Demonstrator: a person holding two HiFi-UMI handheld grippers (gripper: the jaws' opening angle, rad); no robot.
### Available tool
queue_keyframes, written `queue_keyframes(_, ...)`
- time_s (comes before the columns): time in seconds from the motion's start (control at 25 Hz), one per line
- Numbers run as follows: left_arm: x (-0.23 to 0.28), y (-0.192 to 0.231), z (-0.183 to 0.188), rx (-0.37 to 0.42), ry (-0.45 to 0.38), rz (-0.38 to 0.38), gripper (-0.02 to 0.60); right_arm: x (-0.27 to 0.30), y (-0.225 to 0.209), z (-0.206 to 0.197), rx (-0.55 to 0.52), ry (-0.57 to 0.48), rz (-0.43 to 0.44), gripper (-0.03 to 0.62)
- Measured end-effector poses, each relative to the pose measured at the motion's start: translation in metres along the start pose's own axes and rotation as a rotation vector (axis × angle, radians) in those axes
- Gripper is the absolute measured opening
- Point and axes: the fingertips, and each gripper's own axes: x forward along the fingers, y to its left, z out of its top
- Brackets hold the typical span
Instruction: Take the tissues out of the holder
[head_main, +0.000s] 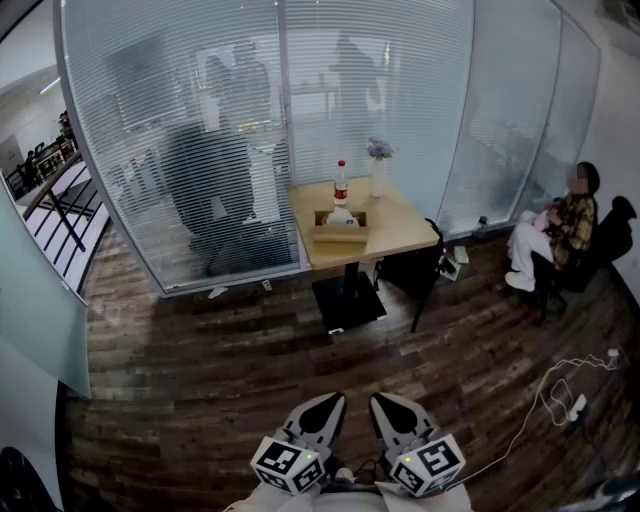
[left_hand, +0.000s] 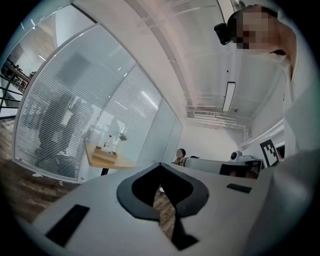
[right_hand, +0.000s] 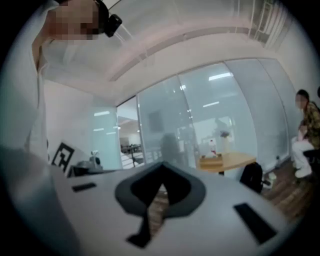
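A wooden tissue holder (head_main: 340, 229) with a white tissue (head_main: 341, 214) sticking up from it stands on a small wooden table (head_main: 400, 225) far across the room. My left gripper (head_main: 324, 408) and right gripper (head_main: 393, 408) are held side by side close to my body at the bottom of the head view, both shut with nothing in them. In the left gripper view the shut left gripper (left_hand: 160, 165) points past the distant holder (left_hand: 104, 156). The right gripper view has the shut right gripper (right_hand: 162, 165) with the holder (right_hand: 211, 161) far off to its right.
A red-capped bottle (head_main: 341, 181) and a vase of flowers (head_main: 378, 168) stand behind the holder. A black chair (head_main: 410, 270) sits at the table's right. A person (head_main: 560, 230) sits at the far right. A white cable (head_main: 560, 395) lies on the wood floor. Glass walls (head_main: 200, 150) back the table.
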Motion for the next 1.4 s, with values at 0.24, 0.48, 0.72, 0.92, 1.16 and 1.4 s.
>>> queue_keyframes(0.24, 0.001, 0.001, 0.005, 0.028, 0.001, -0.026, 0.009, 0.006, 0.003, -0.003, 0.006, -0.001, -0.006, 0.011)
queue_keyframes(0.48, 0.003, 0.004, 0.014, 0.058, -0.008, -0.028, 0.009, 0.006, 0.002, -0.004, -0.002, 0.011, -0.021, 0.011)
queue_keyframes(0.72, 0.015, 0.0, 0.013, 0.081, 0.015, -0.041, 0.009, 0.008, -0.009, 0.001, 0.047, 0.0, -0.041, 0.011)
queue_keyframes(0.92, 0.03, 0.002, 0.014, 0.098, 0.039, -0.048, 0.009, 0.017, -0.024, 0.013, -0.028, 0.002, -0.052, 0.012)
queue_keyframes(1.16, 0.054, 0.006, 0.015, 0.123, 0.032, -0.017, 0.009, 0.021, -0.041, 0.018, -0.04, -0.012, -0.024, 0.012)
queue_keyframes(1.4, 0.075, 0.018, 0.014, 0.083, 0.025, 0.0, 0.009, 0.03, -0.058, 0.008, -0.011, 0.018, 0.001, 0.012)
